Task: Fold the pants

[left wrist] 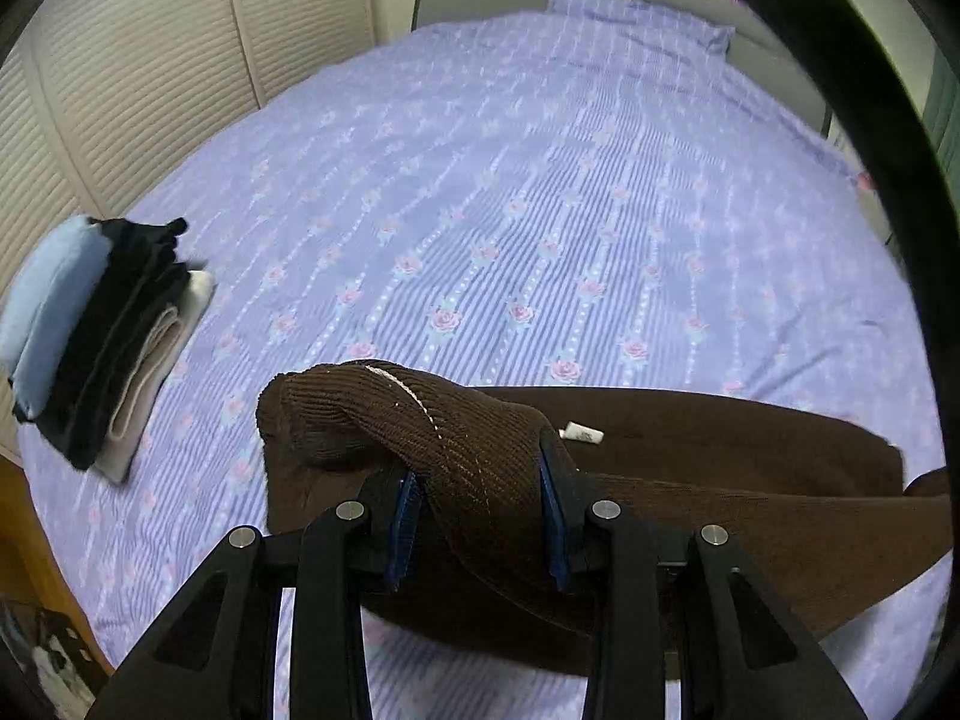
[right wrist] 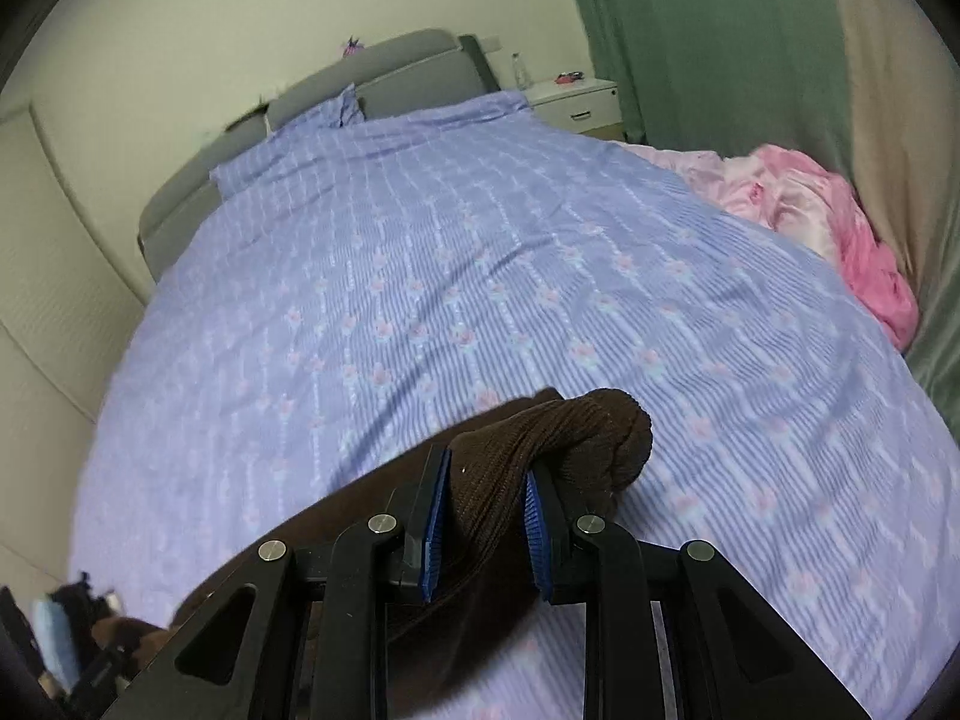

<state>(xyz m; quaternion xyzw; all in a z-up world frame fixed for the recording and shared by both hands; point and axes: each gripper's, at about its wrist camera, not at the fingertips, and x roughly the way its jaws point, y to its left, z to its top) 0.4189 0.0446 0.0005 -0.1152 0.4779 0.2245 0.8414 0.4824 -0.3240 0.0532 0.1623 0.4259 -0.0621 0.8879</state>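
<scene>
Dark brown ribbed pants (left wrist: 690,480) lie at the near edge of a bed with a purple flowered cover (left wrist: 510,210). My left gripper (left wrist: 480,474) is shut on a bunched end of the pants, which bulges out past its blue pads (left wrist: 408,516) and is lifted a little above the layer beneath. A small white tag (left wrist: 581,434) shows on the flat part. My right gripper (right wrist: 486,480) is shut on another bunched end of the pants (right wrist: 540,444), held just above the bed cover (right wrist: 480,270).
A stack of folded clothes (left wrist: 96,336), light blue, black and beige, sits at the bed's left edge. Pink bedding (right wrist: 828,222) is heaped at the right side by a green curtain. Pillow and grey headboard (right wrist: 372,78) are at the far end, with a white nightstand (right wrist: 576,99).
</scene>
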